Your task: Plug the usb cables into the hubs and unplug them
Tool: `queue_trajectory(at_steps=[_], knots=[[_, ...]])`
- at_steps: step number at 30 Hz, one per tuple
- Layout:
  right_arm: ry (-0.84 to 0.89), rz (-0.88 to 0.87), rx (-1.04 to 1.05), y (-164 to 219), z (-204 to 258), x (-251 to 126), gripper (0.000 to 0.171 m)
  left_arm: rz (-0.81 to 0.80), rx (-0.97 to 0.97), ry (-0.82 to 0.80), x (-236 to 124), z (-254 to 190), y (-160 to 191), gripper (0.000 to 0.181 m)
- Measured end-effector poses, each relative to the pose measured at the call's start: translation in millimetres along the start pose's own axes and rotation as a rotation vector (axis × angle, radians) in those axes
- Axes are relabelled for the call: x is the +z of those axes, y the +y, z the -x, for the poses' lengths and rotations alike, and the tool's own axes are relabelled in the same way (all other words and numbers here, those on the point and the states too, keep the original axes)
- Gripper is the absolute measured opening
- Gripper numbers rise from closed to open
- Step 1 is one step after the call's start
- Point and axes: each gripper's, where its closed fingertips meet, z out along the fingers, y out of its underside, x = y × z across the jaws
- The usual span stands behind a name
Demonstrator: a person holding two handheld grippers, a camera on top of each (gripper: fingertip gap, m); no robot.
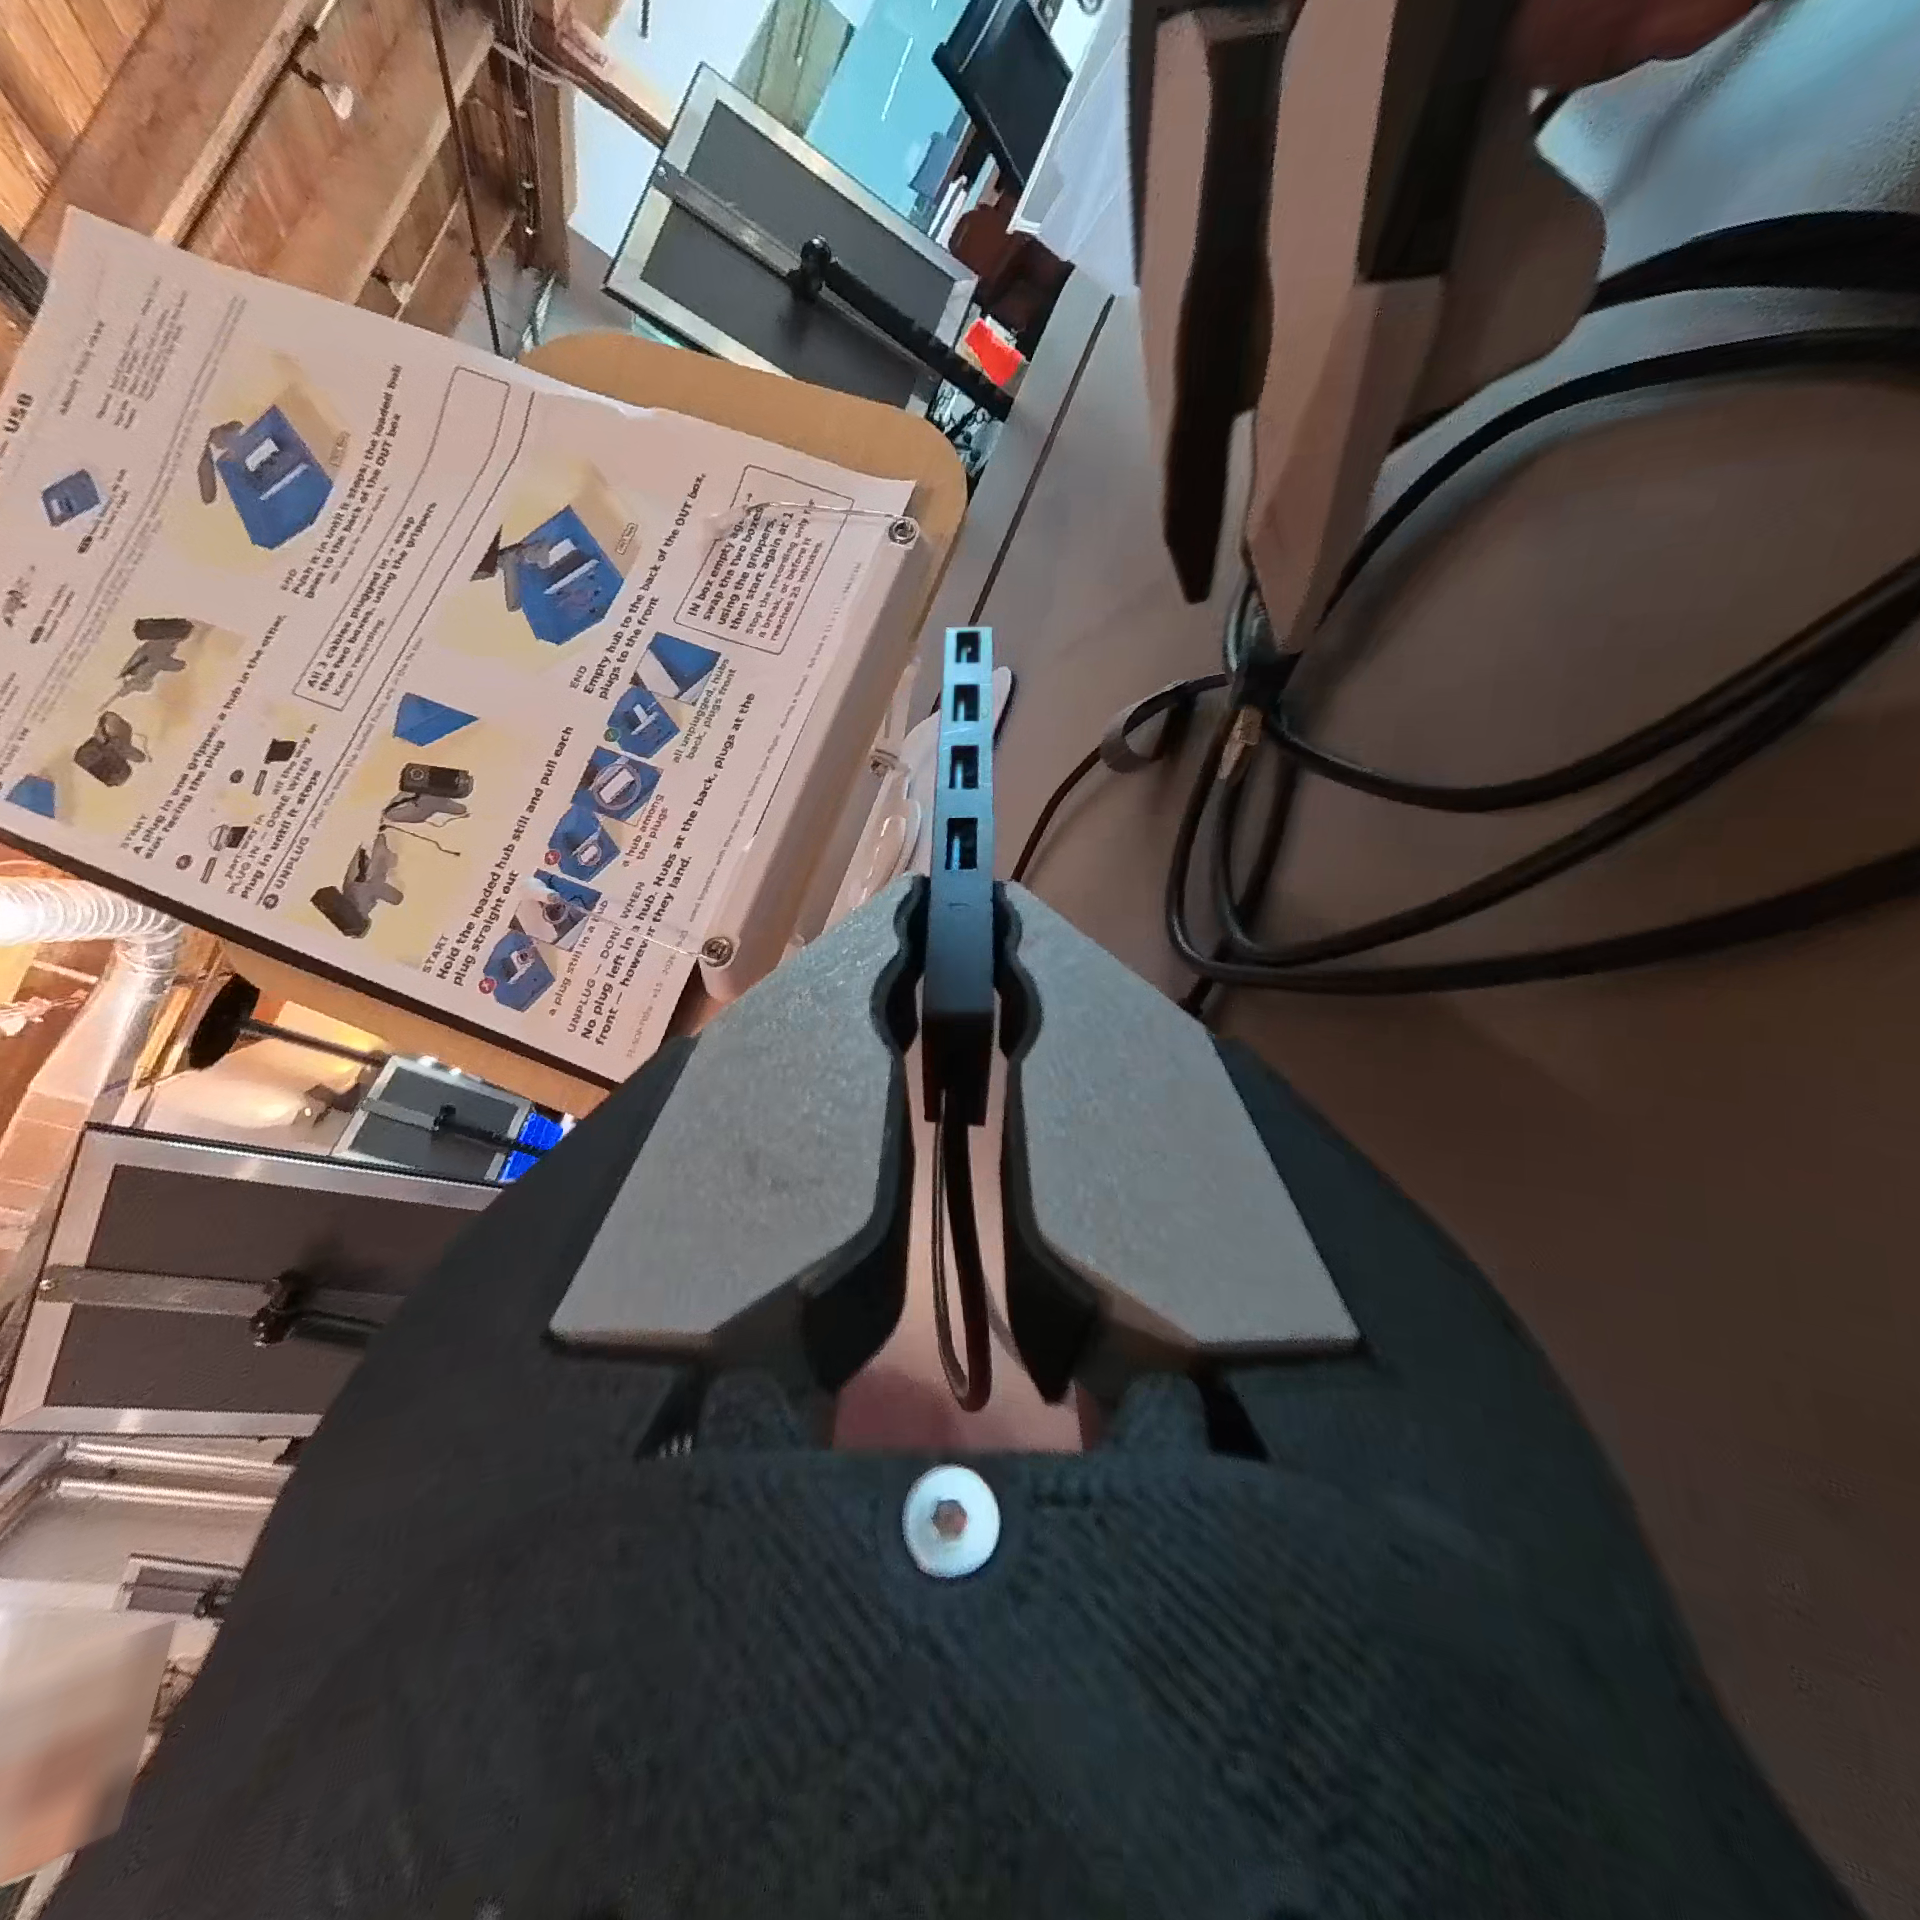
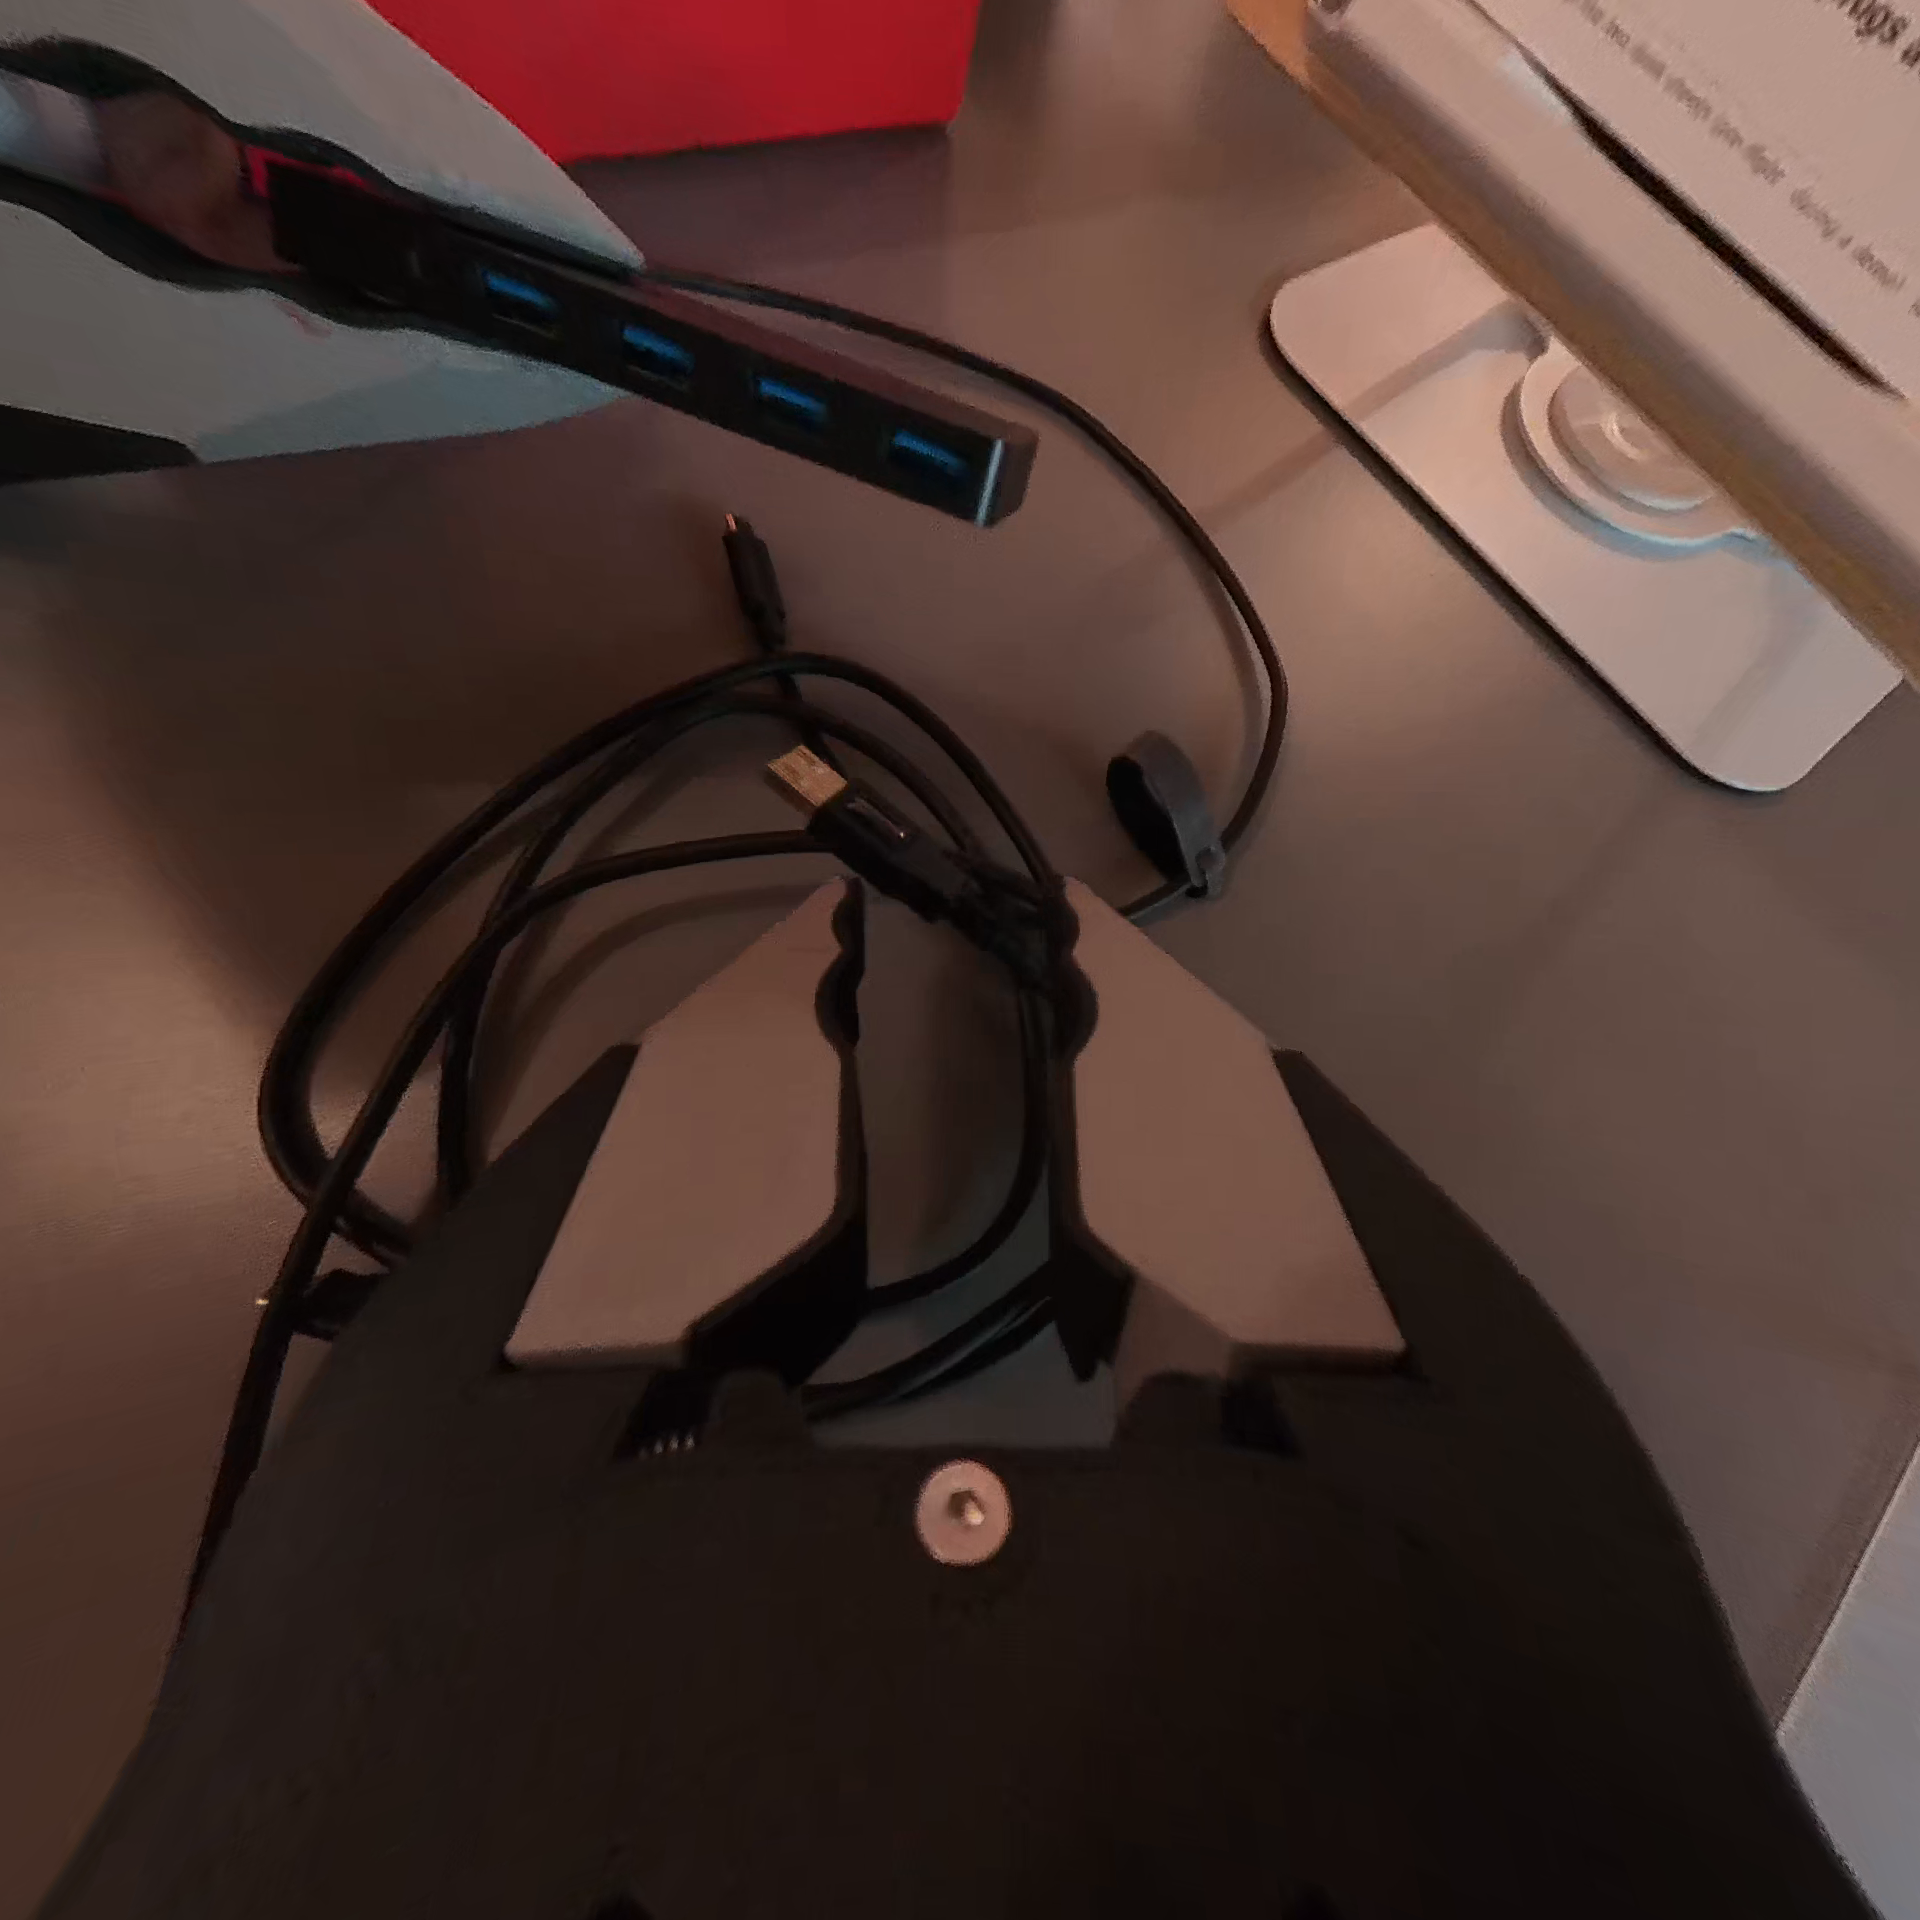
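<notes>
My left gripper (image 1: 961,904) is shut on a slim black USB hub (image 1: 966,748), held edge-on above the table with its row of ports facing me. In the right wrist view the same hub (image 2: 748,384) sticks out of the left gripper's pale fingers (image 2: 312,208), and its blue ports are empty. My right gripper (image 2: 956,914) is open, low over a tangle of black USB cables (image 2: 520,883). A silver USB-A plug (image 2: 805,779) lies just ahead of its fingertips, and the plug's cable runs between the fingers. A smaller plug (image 2: 753,582) lies beyond, near the hub's free end.
An instruction sheet on a stand (image 1: 416,623) rises at the left, and its white base (image 2: 1558,499) sits at the right of the right wrist view. A red box (image 2: 707,62) stands at the far edge. A cable with a strap tie (image 2: 1164,800) curves past the right fingertip.
</notes>
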Motion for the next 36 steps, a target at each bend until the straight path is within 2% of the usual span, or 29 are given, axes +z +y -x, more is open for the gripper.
queue_trajectory(at_steps=[6, 11, 15, 16, 19, 24, 27, 32, 36], knots=[[-0.022, -0.125, -0.072, -22.6, 10.5, -10.4, 0.060, -0.093, 0.011, 0.057, -8.6, -7.6, -14.3, 0.009], [0.067, -0.131, -0.201, -28.0, 15.5, -9.6, 0.056, -0.158, -0.069, 0.189, -16.8, -21.4, -25.1, 0.009], [0.083, -0.136, -0.311, -29.4, 24.6, -9.1, 0.059, -0.144, -0.020, 0.239, -17.7, -32.7, -25.0, 0.009], [0.101, -0.150, -0.356, -31.1, 26.8, -10.6, 0.058, -0.124, 0.013, 0.233, -16.8, -33.9, -22.7, 0.009], [0.193, -0.183, -0.520, -36.5, 33.2, -12.9, 0.037, -0.111, 0.066, 0.229, -16.8, -36.0, -24.9, 0.009], [0.282, -0.125, -0.704, -34.5, 44.6, -3.3, 0.015, -0.040, 0.241, 0.180, -15.3, -37.0, -25.1, 0.009], [0.332, -0.142, -0.795, -36.6, 43.3, -4.7, 0.012, -0.059, 0.221, 0.162, -16.6, -35.6, -30.6, 0.010], [0.323, -0.267, -0.955, -43.2, 46.6, -10.5, 0.009, -0.160, 0.064, 0.205, -21.2, -33.3, -38.6, 0.011], [0.287, -0.301, -0.915, -42.7, 45.5, -14.5, 0.008, -0.173, 0.033, 0.164, -25.1, -22.4, -36.0, 0.014]])
